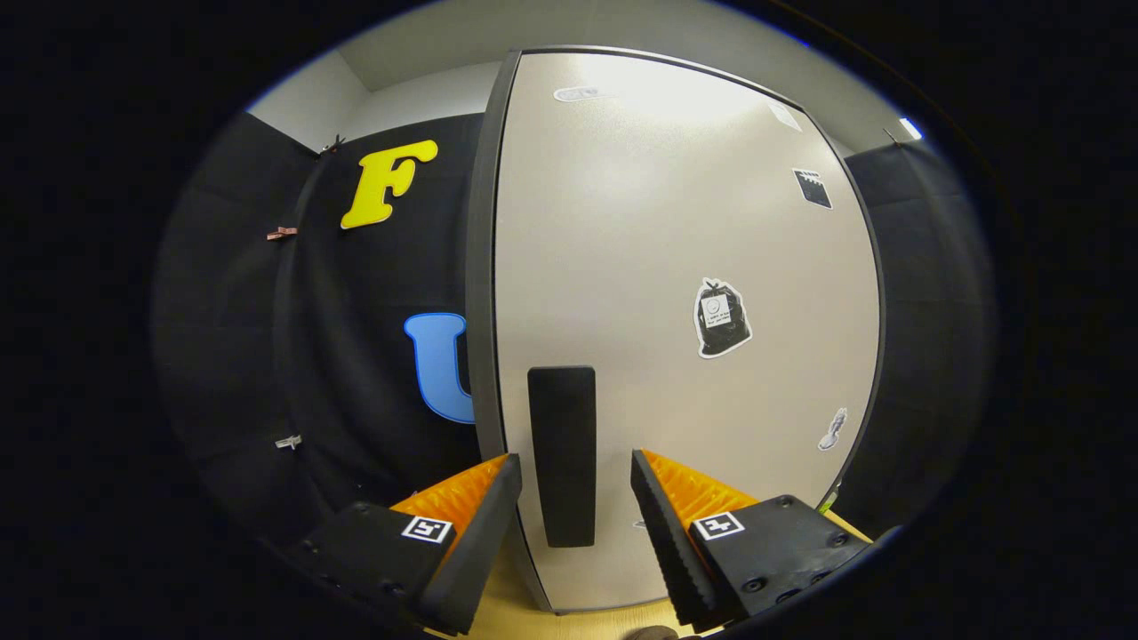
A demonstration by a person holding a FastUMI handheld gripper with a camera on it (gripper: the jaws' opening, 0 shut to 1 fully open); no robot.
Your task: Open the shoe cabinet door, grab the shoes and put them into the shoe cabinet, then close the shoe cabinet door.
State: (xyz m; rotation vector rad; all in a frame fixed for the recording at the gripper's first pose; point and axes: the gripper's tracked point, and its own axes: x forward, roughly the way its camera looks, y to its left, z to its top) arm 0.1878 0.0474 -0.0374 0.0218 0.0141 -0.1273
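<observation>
While the gripper faced the cabinet, its two fingers stood well apart, one on each side of the dark upright handle on the door, and neither finger touched it, so the gripper held nothing. That handle sat low on the pale door, close to the door's dark left edge, and its lower half lay between the fingertips. Shut and upright, the door carried a few stickers: a dark one right of the handle and higher up, a small one near the right edge, and others near the top. Below the door and the fingers ran a strip of wooden desk. No shoes could be made out
</observation>
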